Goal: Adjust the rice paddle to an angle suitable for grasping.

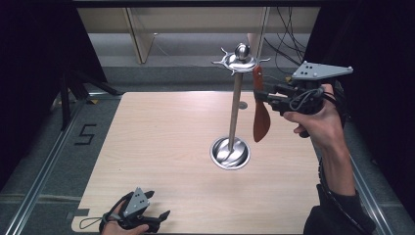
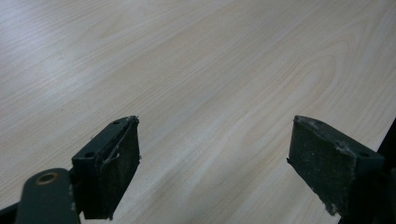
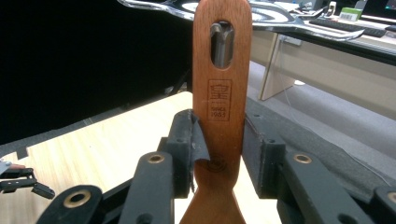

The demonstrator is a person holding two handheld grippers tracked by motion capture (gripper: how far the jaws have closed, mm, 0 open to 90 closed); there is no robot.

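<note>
At the bottom left of the high view, the left gripper (image 1: 155, 215) rests low on the wooden surface (image 1: 161, 142). In the left gripper view its jaws stand wide apart, and between them is only bare wood. Farther up, near the middle of the frame, a metal utensil stand (image 1: 234, 117) rises upright from its round base (image 1: 230, 153). At the right of the frame, the right gripper (image 1: 262, 98) is held in the air beside the stand's top. Its jaws are closed on the handle of a wooden spatula (image 1: 261, 115), which hangs blade down. In the right gripper view, a hook (image 3: 222, 37) of the stand passes through the slot in the spatula's handle.
</note>
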